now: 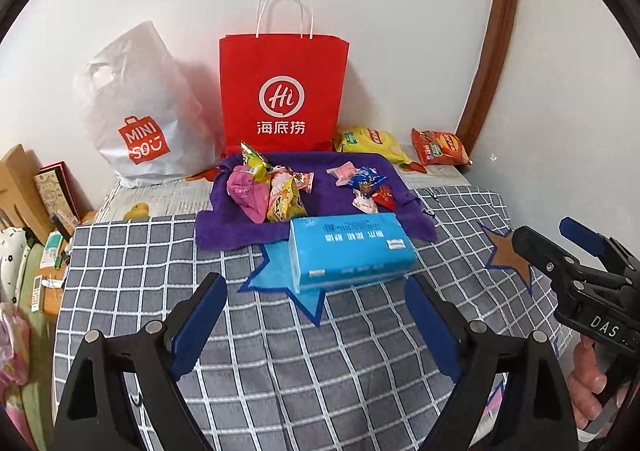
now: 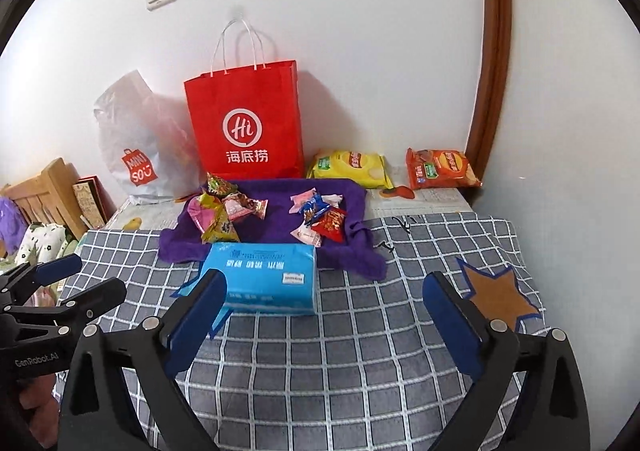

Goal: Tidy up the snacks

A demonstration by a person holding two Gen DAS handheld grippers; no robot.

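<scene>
Snacks: two small heaps lie on the purple towel [image 1: 320, 211], and two bigger packets lie behind it near the wall.
Left heap [image 1: 268, 191]: pink, yellow and red-white wrappers, touching each other, on the left part of the towel.
Right heap [image 1: 366, 187]: small pink, blue and red packets, on the right part of the towel, apart from the left heap.
Yellow packet [image 1: 370, 143]: flat on the printed paper behind the towel, just right of the red bag.
Orange packet [image 1: 440, 147]: flat, right of the yellow packet, close to the brown door frame [image 1: 492, 51].
Red bag [image 1: 282, 91]: paper, upright against the wall, white handles up, directly behind the towel.
White bag [image 1: 140, 115]: plastic, with a Miniso logo, left of the red bag and leaning on the wall.
Tissue pack [image 1: 348, 249]: blue, in front of the towel, its far edge touching or overlapping the towel, partly over a blue star on the checked cloth [image 1: 280, 351].
Left gripper [image 1: 316, 303]: fingers wide apart, holding nothing, above the checked cloth and just before the tissue pack.
Right gripper [image 2: 324, 301]: fingers also wide apart and empty, above the cloth, with the tissue pack near its left finger and a brown star [image 2: 500, 299] near its right finger.
Left side: a wooden bed frame [image 2: 44, 191] and books stand beside the table.
</scene>
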